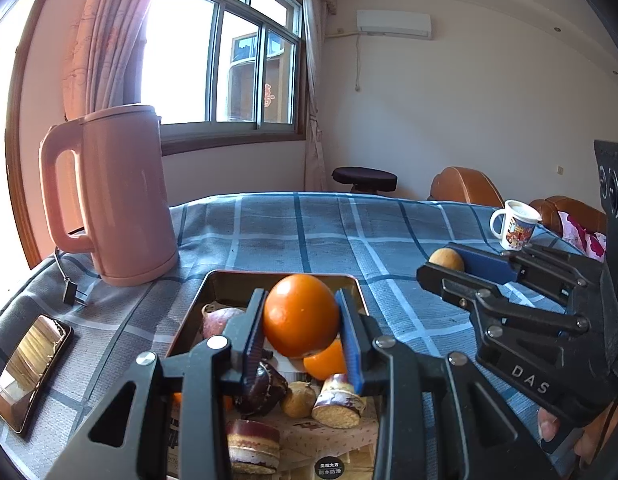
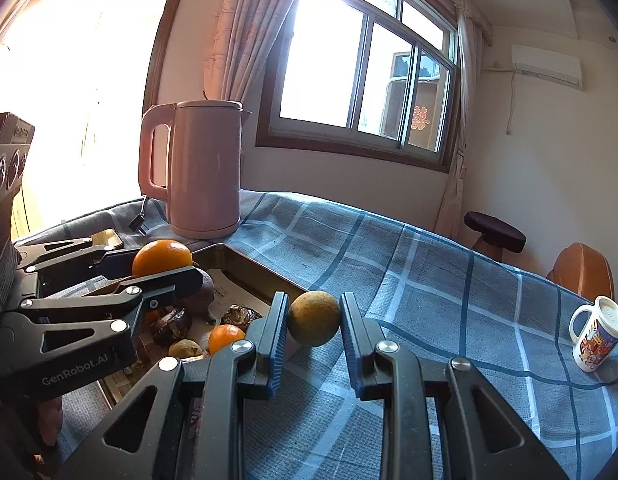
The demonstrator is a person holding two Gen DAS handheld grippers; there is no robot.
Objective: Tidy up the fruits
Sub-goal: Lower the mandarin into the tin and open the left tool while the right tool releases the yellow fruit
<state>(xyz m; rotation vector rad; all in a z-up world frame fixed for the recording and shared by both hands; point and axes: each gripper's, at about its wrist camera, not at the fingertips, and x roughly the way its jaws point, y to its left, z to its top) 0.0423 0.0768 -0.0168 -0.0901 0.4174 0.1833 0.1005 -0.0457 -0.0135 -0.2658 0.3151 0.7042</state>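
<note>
At the far left of the table a dark-framed smartphone (image 1: 31,372) lay flat on the blue-and-grey checked tablecloth (image 1: 293,232), its screen mirroring the room. Just beyond it a black power plug (image 1: 73,294) rested on the cloth beside the tall pink plastic electric kettle (image 1: 127,196), which stood upright near the window-side edge and close behind the tray's far left corner. In front of the kettle sat the shallow rectangular metal tray (image 1: 229,280), holding a reddish-purple round fruit (image 1: 221,320), dark wrinkled fruits (image 1: 265,384), a smaller orange (image 1: 327,360), a small tan fruit (image 1: 299,398) and cut purple-skinned pieces with yellow flesh (image 1: 341,400). The left gripper (image 1: 301,316) was clenched on a large round orange (image 1: 301,314), which hung above the tray between the blue ribbed pads. To the right, over bare cloth just past the tray's edge, the right gripper (image 2: 313,324) gripped a small brownish-green round fruit (image 2: 313,323) held off the table. Nothing stood between the two grippers, which were near each other but apart. Farther right, well apart from the tray, a white printed mug with a lid (image 2: 597,334) stood alone near the table edge, with a brown leather chair (image 2: 583,270) and a dark round stool (image 2: 495,232) beyond.
</note>
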